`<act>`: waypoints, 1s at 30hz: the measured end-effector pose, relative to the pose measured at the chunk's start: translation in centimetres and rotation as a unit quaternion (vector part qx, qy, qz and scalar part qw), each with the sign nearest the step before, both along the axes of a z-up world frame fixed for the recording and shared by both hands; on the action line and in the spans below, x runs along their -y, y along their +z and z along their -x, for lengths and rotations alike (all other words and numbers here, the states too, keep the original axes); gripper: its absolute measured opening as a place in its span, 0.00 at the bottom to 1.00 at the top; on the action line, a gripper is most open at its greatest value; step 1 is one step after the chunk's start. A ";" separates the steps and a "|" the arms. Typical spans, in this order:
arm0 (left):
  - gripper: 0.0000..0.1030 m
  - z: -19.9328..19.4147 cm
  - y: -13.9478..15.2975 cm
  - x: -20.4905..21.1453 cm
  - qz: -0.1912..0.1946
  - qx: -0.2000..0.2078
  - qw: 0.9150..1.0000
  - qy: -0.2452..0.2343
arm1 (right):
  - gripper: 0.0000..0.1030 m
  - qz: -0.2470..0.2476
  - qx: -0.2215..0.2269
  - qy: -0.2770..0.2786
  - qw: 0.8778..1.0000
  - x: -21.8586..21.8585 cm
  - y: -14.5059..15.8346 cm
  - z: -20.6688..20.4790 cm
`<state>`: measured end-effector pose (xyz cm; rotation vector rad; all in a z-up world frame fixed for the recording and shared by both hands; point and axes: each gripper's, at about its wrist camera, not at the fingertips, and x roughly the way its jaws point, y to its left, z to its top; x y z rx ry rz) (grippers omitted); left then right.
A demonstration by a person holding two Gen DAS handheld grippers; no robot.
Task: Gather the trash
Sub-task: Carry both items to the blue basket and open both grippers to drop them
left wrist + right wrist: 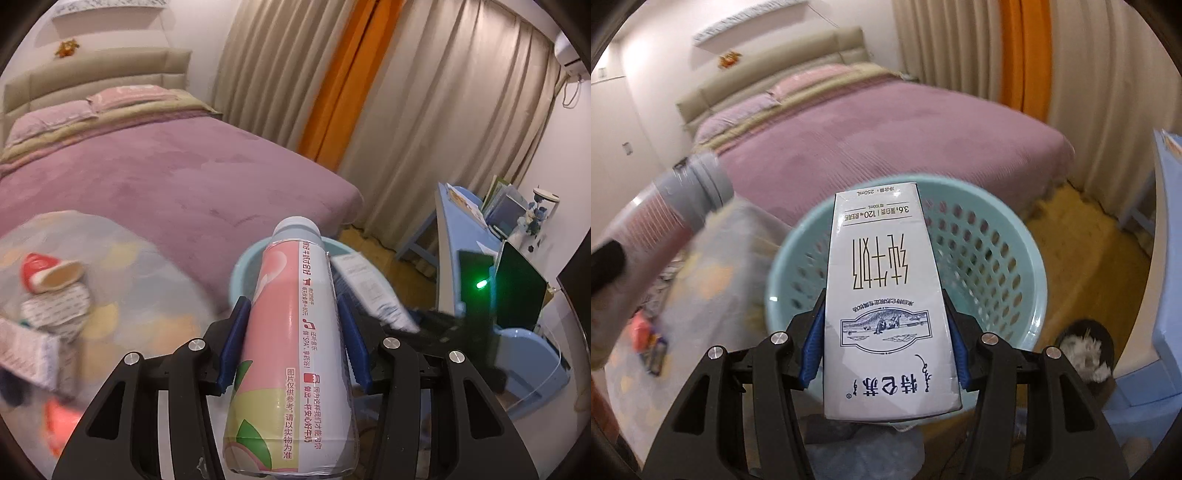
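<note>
Jaws of the left gripper (293,334) clamp a pink bottle (295,350) near the basket (1015,258), while the right gripper (884,345) pinches a white carton (886,306) over that teal basket's open mouth, beside the bed (886,129).

Bottle (295,354) showing pink and pale blue, green and yellow shapes near its base, red print down one side, grey-blue cap. Carton (886,306) showing white with black characters and a dark blue drawn emblem. Basket (1008,258) showing pale turquoise, walls patterned with rows of holes. Pads (236,343) showing blue on black frames. Bedspread (166,177) showing mauve. Curtains (443,92) showing beige, one orange strip.
</note>
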<state>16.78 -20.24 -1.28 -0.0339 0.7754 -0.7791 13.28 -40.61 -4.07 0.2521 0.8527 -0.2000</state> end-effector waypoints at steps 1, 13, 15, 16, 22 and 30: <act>0.45 -0.5 -0.4 0.9 0.000 -0.007 1.000 0.000 | 0.51 -0.003 -0.008 -0.004 1.000 0.4 -0.5 -0.3; 0.45 -4.2 -4.9 5.6 -0.012 -0.071 0.997 0.005 | 0.53 -0.037 -0.070 -0.040 0.996 3.7 -5.3 -2.4; 0.45 -4.3 -5.3 5.9 -0.013 -0.077 0.997 0.008 | 0.53 -0.035 -0.071 -0.041 0.996 3.9 -5.4 -2.2; 0.45 -4.4 -5.5 6.3 -0.013 -0.080 0.997 0.010 | 0.53 -0.030 -0.072 -0.045 0.996 3.9 -5.4 -2.3; 0.46 -4.7 -6.4 7.4 -0.016 -0.090 0.996 0.013 | 0.60 -0.033 -0.066 -0.058 0.996 4.7 -5.2 -1.6; 0.64 -4.8 -6.4 7.7 -0.016 -0.074 0.997 0.031 | 0.60 -0.031 -0.040 -0.068 0.996 5.6 -3.6 0.5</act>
